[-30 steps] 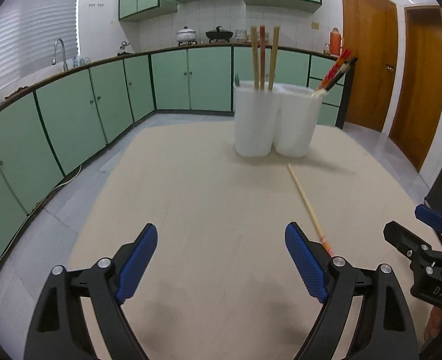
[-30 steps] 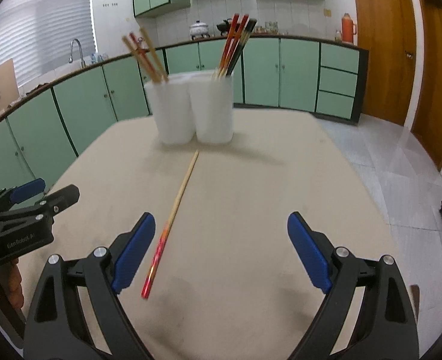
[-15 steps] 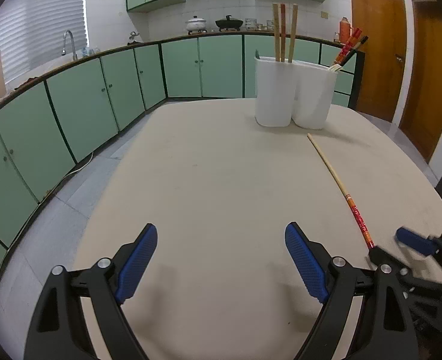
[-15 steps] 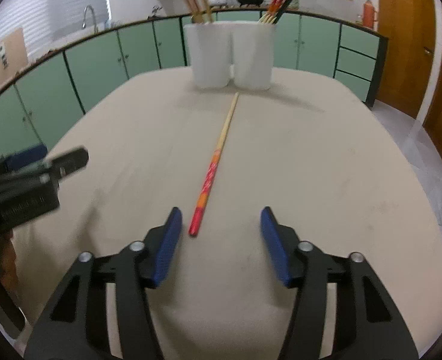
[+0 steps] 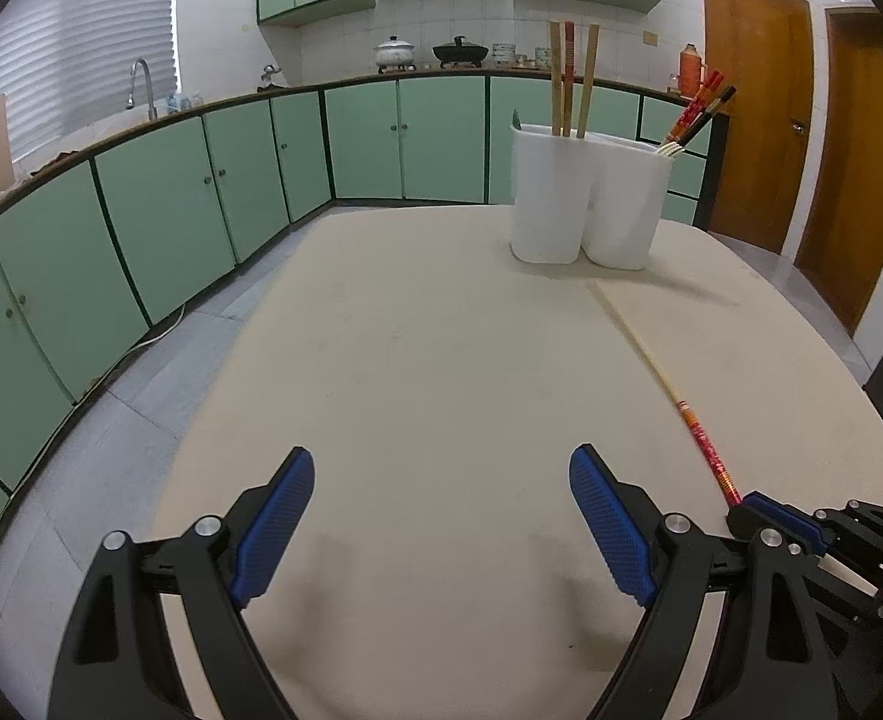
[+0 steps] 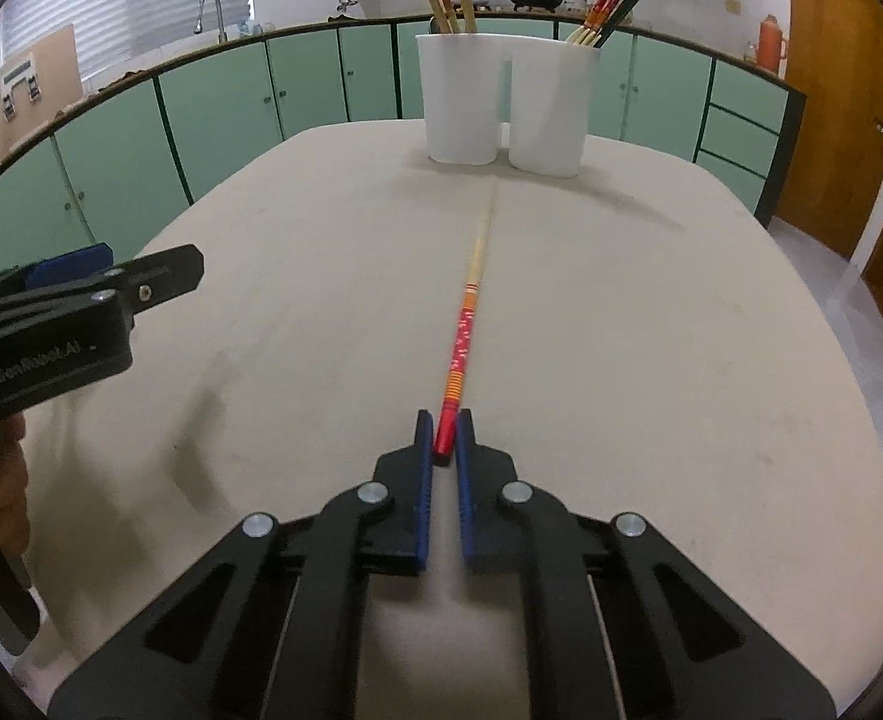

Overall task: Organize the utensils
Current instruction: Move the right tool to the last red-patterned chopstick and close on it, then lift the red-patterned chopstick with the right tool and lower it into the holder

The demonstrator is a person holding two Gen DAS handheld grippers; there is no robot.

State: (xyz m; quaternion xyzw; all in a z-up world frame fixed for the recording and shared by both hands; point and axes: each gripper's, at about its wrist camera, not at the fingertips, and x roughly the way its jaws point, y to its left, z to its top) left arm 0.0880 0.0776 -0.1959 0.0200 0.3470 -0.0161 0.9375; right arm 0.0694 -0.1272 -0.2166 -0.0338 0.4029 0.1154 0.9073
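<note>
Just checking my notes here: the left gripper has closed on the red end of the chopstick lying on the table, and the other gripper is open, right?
Not quite: the sides are swapped. In the right wrist view, the right gripper is closed on the red end of the chopstick lying on the table. The left gripper is the open one, as the left wrist view shows.

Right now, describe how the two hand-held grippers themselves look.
Both are matte black plastic frames with cut-out openings and silver round screw heads. The left hand-held gripper and the right hand-held gripper each carry two blue ribbed finger pads. The left one's black body bears pale lettering, too blurred to read surely.
</note>
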